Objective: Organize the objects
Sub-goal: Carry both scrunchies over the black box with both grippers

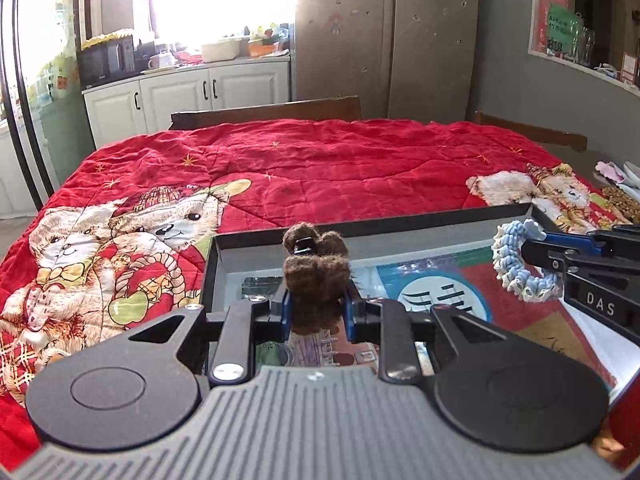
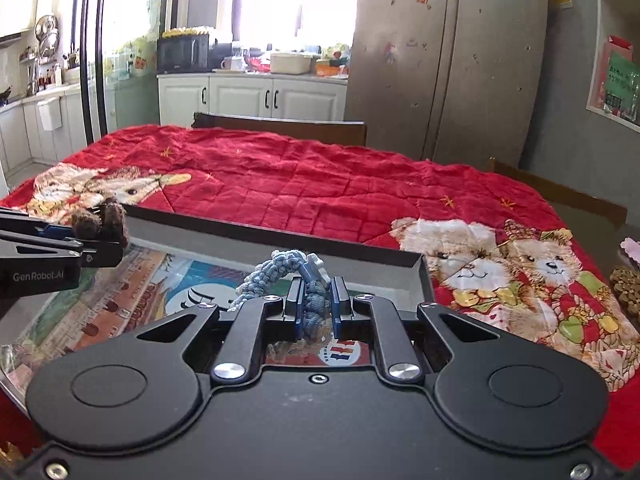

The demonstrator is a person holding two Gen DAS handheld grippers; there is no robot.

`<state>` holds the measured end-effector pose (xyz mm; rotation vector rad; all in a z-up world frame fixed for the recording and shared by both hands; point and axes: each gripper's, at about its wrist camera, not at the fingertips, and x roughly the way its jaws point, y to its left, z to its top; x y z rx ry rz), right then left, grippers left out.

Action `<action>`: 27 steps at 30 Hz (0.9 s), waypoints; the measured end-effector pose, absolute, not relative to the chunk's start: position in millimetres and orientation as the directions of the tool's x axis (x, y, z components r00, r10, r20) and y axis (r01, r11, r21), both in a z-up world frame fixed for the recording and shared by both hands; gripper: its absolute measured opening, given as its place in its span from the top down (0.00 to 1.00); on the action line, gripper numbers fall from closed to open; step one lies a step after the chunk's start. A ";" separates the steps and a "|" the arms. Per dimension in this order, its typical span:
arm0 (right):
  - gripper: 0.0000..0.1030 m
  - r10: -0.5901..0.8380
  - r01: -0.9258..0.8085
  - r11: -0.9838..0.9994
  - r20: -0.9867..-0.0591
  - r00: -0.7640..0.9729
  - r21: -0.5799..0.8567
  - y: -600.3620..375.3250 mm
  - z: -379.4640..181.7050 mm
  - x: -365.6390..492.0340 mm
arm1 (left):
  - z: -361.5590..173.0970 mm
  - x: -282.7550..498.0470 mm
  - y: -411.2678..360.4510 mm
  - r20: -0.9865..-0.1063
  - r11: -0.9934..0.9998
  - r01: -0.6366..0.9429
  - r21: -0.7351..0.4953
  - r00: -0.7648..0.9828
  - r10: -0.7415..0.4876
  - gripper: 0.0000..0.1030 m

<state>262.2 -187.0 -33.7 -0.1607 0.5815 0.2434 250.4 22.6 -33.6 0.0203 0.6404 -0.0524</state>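
My left gripper is shut on a brown fuzzy hair clip and holds it above a shallow black box with a printed picture on its floor. My right gripper is shut on a blue and white braided ring, also held above the same box. In the left wrist view the right gripper reaches in from the right with the braided ring. In the right wrist view the left gripper reaches in from the left with the brown clip.
The box lies on a table under a red quilt with teddy bears. Brown pellets and pale items lie at the right table edge. Wooden chair backs stand behind the table. A fridge and white cabinets are beyond.
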 end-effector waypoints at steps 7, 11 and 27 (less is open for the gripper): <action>0.87 0.182 -0.275 0.959 -0.586 0.790 -0.073 -184.3 -42.0 267.9 | -39.5 255.1 23.8 -0.612 0.999 0.039 0.007 0.791 -0.026 0.73; 0.87 0.175 -0.267 0.961 -0.595 0.784 -0.068 -186.0 -45.1 271.2 | -41.5 255.9 22.9 -0.617 0.999 0.036 0.012 0.787 -0.021 0.73; 0.87 0.171 -0.272 0.960 -0.617 0.768 -0.072 -183.7 -49.0 275.3 | -47.9 259.3 25.7 -0.634 1.000 0.028 0.003 0.773 -0.020 0.72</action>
